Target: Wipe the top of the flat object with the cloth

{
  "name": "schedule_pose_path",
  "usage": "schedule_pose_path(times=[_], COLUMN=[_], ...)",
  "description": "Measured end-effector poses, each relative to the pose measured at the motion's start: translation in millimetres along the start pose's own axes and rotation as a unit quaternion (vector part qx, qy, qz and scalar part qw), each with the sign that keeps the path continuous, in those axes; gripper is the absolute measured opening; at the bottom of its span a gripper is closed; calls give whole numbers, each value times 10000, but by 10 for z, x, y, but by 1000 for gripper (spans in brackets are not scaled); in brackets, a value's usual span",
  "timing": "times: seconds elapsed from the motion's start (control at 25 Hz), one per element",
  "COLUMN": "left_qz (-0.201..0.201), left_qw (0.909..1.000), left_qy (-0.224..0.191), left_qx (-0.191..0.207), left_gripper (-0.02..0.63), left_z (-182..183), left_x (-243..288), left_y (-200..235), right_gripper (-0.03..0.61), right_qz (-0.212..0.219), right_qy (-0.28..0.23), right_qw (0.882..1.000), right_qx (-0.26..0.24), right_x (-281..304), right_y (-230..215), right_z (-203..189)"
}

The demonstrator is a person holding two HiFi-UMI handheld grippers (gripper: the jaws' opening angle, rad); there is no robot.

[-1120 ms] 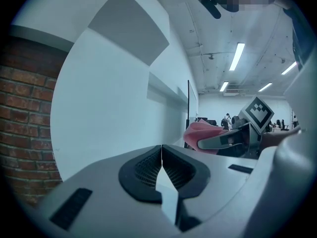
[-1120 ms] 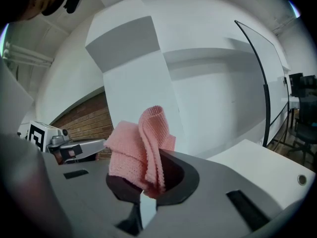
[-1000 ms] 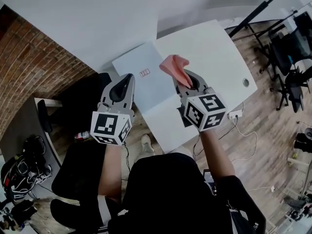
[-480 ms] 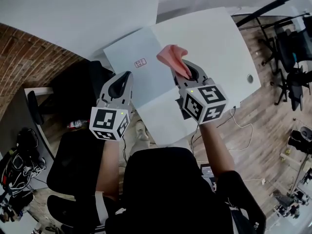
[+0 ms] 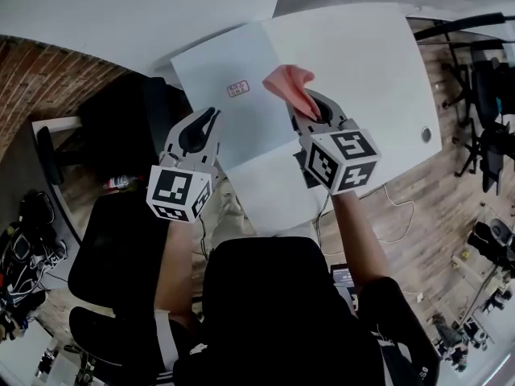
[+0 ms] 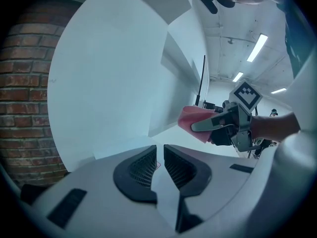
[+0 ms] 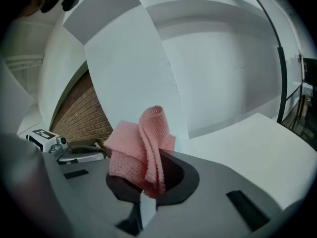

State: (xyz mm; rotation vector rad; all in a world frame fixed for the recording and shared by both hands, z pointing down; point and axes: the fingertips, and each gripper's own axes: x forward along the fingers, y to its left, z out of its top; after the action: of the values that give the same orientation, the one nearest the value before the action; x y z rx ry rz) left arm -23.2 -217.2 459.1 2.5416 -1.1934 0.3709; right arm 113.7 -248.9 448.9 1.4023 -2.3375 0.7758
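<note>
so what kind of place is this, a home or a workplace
Most likely a workplace, an office or studio rather than a home: a white table stands near a brick wall, black office chairs sit on the wood floor, and long strip lights run along the ceiling.

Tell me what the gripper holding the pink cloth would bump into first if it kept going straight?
Probably the pale blue sheet on the table: the right gripper points toward it, pink cloth leading. Its height above is unclear.

Red stamp (image 5: 237, 88) on sheet (image 5: 211, 75), illegibly small
</note>
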Motion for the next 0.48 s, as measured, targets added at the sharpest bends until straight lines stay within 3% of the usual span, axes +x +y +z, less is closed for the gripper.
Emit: schedule_pose_path(times=[0.12, 0.28, 0.48], left_qz=[-36, -82, -61], left_qw=[9999, 9989, 9955], left_qy=[151, 429, 826], left_qx=[-14, 193, 462], left_gripper=[118, 132, 243], left_z=[-142, -344, -598], left_x=[72, 205, 368], left_y=[45, 76, 127], right_gripper=[44, 44, 44], right_qz=[26, 51, 102], right_qy=[126, 242, 398], right_qw=[9999, 9997, 9990], right_qx=[16, 81, 151], right_x=[106, 207, 301], right_y=[-48, -102, -101], right_z=[-87, -189, -356])
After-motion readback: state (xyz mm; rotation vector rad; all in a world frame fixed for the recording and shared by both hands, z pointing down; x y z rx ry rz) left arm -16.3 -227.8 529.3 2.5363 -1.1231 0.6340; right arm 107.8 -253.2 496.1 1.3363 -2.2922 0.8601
